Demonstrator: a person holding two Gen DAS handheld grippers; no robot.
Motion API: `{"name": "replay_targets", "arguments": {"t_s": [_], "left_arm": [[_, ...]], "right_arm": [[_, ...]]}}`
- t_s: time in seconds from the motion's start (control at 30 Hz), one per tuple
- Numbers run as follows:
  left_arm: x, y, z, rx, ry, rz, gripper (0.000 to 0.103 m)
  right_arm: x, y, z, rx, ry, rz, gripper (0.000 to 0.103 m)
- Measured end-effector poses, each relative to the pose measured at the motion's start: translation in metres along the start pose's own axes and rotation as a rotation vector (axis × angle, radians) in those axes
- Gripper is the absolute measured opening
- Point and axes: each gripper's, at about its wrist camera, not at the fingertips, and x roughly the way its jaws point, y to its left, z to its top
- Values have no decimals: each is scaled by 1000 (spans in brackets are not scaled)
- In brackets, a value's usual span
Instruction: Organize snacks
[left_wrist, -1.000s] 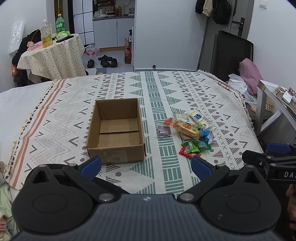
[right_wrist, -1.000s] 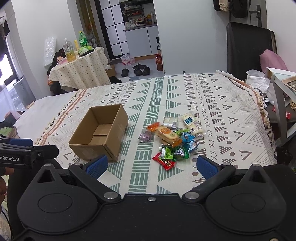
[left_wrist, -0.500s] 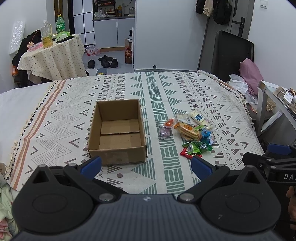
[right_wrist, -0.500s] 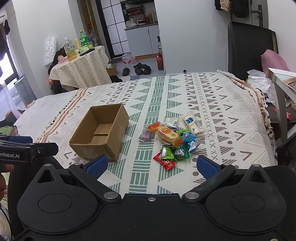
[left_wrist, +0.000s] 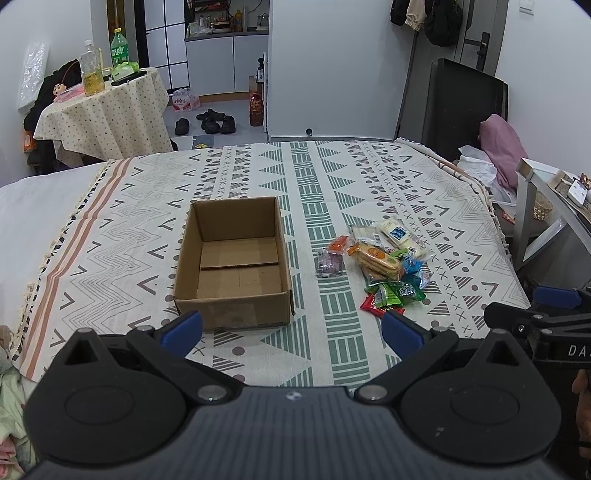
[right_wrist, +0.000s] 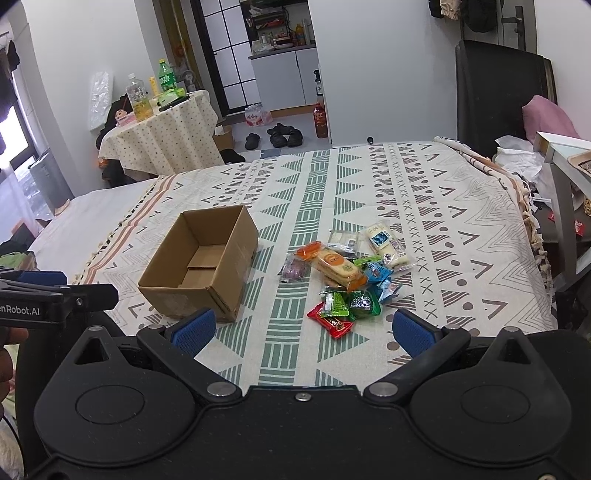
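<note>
A patterned cloth (left_wrist: 332, 192) covers the bed, and on it an open cardboard box (left_wrist: 232, 258) sits left of a loose heap of snacks (left_wrist: 384, 266). Bare cloth lies between box and heap, so they stand apart. The box holds nothing but its own bottom flaps. In the heap, a purple packet (left_wrist: 328, 263) lies nearest the box, an orange cracker pack (left_wrist: 375, 256) in the middle, a white pack with a blue label (left_wrist: 400, 236) at the far right, blue wrappers (right_wrist: 378, 275) beside the crackers, and green packets (left_wrist: 397, 293) with a red one (right_wrist: 330, 320) at the near edge.

The left gripper (left_wrist: 291, 328) hovers at the near edge of the bed, its blue-tipped fingers (left_wrist: 181, 328) spread wide and gripping nothing; the box is straight ahead of it. The right gripper (right_wrist: 301, 330) is likewise wide open and empty, with the snack heap ahead of it.

Far left, a small table under a dotted cloth (left_wrist: 107, 110) carries bottles (left_wrist: 92, 68). Shoes (left_wrist: 210, 122) lie on the floor beyond the bed, a dark chair (left_wrist: 465, 107) stands far right with a pink cushion (left_wrist: 504, 144)
</note>
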Motion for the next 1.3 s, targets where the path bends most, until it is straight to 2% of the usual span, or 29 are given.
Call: {"name": "replay_targets", "arguments": {"t_s": [0.57, 1.07, 1.3], "left_arm": [[36, -6, 7, -37, 32, 31, 102], [82, -28, 12, -82, 91, -30, 100], [105, -43, 12, -91, 121, -46, 98]], "right_arm": [[27, -16, -4, 36, 43, 22, 103], [58, -50, -2, 93, 74, 25, 103], [70, -68, -3, 126, 81, 34, 97]]}}
